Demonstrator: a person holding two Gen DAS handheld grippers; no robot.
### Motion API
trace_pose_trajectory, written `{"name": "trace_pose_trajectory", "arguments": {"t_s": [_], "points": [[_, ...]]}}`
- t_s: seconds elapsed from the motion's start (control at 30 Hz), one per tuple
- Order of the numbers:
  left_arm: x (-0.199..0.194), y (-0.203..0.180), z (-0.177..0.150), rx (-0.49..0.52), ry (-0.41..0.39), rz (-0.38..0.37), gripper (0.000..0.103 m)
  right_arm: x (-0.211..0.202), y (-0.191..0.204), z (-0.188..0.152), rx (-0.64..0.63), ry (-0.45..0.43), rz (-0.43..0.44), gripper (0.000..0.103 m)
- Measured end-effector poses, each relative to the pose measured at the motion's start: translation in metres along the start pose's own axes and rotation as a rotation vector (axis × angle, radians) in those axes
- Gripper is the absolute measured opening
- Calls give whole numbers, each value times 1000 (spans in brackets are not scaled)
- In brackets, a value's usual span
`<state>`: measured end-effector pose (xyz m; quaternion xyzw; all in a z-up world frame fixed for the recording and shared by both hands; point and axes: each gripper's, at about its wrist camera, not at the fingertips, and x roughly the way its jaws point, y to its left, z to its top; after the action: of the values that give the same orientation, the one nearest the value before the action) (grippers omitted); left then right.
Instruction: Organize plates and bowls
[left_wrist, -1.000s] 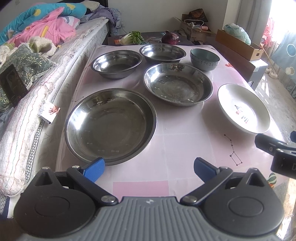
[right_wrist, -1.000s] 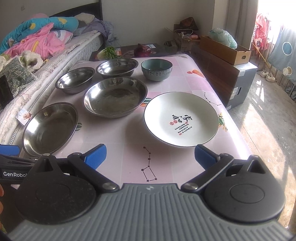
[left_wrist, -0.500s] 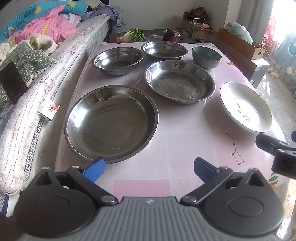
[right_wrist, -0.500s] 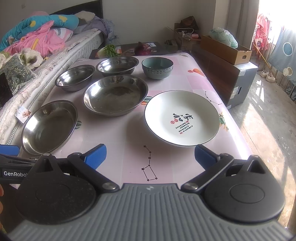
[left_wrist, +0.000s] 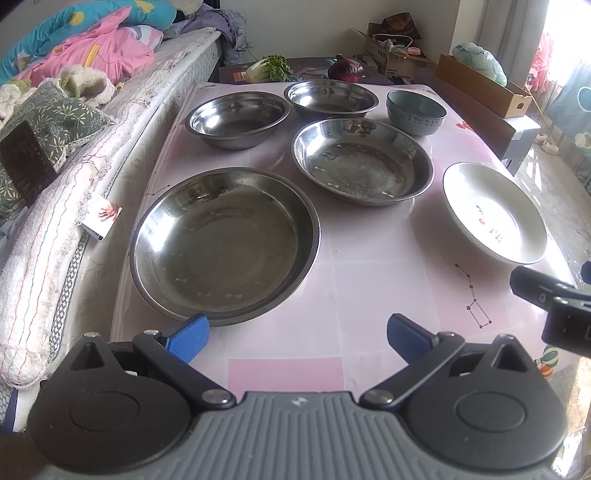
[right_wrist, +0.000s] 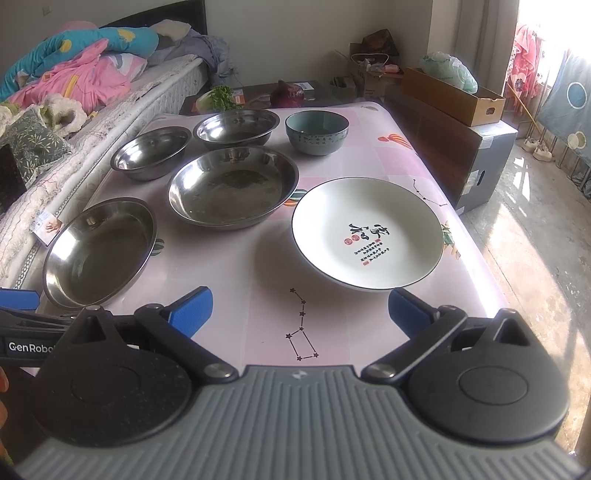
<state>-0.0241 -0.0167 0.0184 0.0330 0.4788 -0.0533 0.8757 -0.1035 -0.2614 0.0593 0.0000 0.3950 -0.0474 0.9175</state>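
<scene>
Both grippers have edged forward: left gripper (left_wrist: 297, 332) (fingers apart) nears the steel plate (left_wrist: 224, 245); right gripper (right_wrist: 300, 309) (apart) nears the white plate (right_wrist: 367, 232); nothing grasped yet.

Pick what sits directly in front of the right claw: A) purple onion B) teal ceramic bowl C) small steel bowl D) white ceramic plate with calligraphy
D: in the right wrist view the white ceramic plate with calligraphy lies just beyond the open right claw.

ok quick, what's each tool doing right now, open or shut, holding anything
Left tool: open, holding nothing, just short of the near steel plate.
Right tool: open, holding nothing, just short of the white plate.
</scene>
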Motion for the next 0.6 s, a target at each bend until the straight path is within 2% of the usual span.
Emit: {"name": "trace_pose_trajectory", "arguments": {"t_s": [0.6], "points": [[6,1,2,-4,14,0,103,6,3,2,-4,9,1,102]]}}
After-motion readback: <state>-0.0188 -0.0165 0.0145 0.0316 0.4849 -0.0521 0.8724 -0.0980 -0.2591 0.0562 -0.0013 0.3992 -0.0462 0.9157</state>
